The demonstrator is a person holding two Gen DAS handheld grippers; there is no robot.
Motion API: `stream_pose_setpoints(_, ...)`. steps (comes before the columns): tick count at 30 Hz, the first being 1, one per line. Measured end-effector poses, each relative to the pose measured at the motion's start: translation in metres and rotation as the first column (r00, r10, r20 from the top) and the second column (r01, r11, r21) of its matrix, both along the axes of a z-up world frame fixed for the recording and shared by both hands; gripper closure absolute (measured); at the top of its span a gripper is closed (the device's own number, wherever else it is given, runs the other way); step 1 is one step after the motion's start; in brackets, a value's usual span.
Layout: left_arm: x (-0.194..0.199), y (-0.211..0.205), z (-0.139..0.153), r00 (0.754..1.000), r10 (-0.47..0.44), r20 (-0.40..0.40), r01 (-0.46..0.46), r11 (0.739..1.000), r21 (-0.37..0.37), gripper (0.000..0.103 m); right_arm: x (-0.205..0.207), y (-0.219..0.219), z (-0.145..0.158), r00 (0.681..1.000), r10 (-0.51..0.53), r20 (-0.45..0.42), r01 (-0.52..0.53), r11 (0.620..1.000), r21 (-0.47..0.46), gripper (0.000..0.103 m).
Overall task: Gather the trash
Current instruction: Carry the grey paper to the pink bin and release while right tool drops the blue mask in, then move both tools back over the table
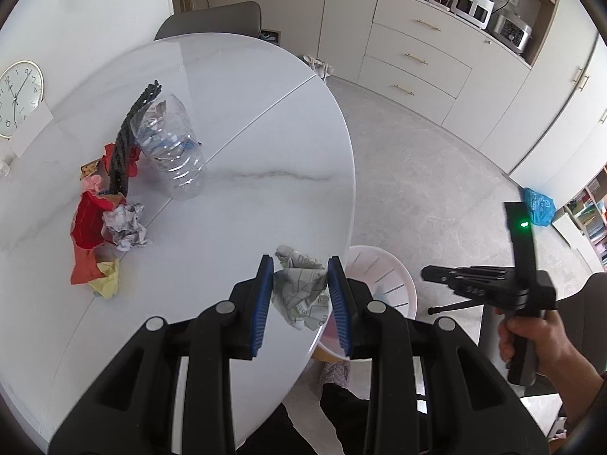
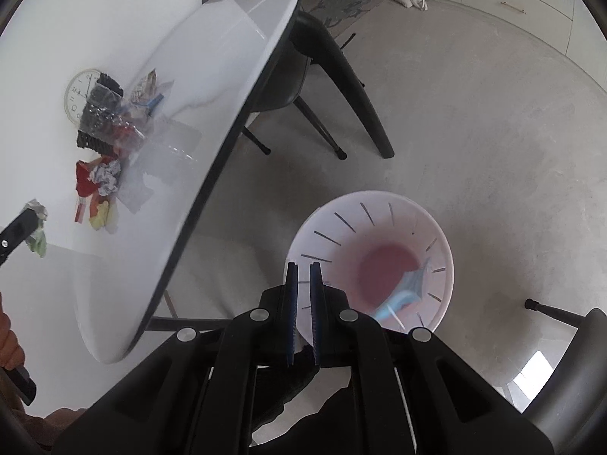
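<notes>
The left claw [image 1: 301,288] grips a crumpled grey-white printed paper ball [image 1: 299,294] over the rim of the round white marble table [image 1: 246,151], so the carry to the pale pink slotted plastic bin [image 2: 370,261] on the floor looks in hand. Next it must clear that rim and release above the bin. The right claw [image 2: 303,311], shut and empty, hovers at the bin; red wrappers [image 1: 85,227], another paper ball [image 1: 125,225] and a clear bottle [image 1: 172,148] wait on the table.
</notes>
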State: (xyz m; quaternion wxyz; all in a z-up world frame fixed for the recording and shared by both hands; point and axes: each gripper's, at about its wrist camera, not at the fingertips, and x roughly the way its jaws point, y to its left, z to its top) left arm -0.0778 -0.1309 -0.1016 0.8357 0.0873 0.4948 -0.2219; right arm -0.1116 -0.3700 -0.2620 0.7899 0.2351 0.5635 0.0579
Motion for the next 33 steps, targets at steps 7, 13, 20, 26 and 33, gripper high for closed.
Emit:
stream_pose_setpoints(7,-0.004,-0.022,-0.008,1.0,0.001,-0.018,-0.001,1.0,0.008,0.073,0.002,-0.013,0.018,0.999,0.024,0.04,-0.021,0.997,-0.078,0.045)
stream_pose_setpoints(13,-0.012,-0.061,-0.019,0.991,-0.118,-0.068,0.116,0.993,-0.032,0.07,-0.008,-0.032,0.067,0.994,-0.014,0.109,0.038,0.975,-0.217,0.008)
stream_pose_setpoints(20,-0.017,-0.097,-0.031,0.967,-0.209,-0.143,0.196,0.975,-0.101,0.02,-0.022,-0.059,0.107,0.984,-0.064,0.168,0.107,0.959,-0.262,0.006)
stream_pose_setpoints(26,-0.014,-0.1,-0.032,0.966,-0.196,-0.17,0.178,0.977,-0.115,0.01,-0.029,-0.068,0.116,0.981,-0.077,0.181,0.126,0.953,-0.276,0.006)
stream_pose_setpoints(33,-0.007,-0.085,-0.024,0.981,-0.129,-0.147,0.117,0.989,-0.09,0.009,-0.024,-0.06,0.117,0.982,-0.065,0.175,0.113,0.951,-0.286,0.006)
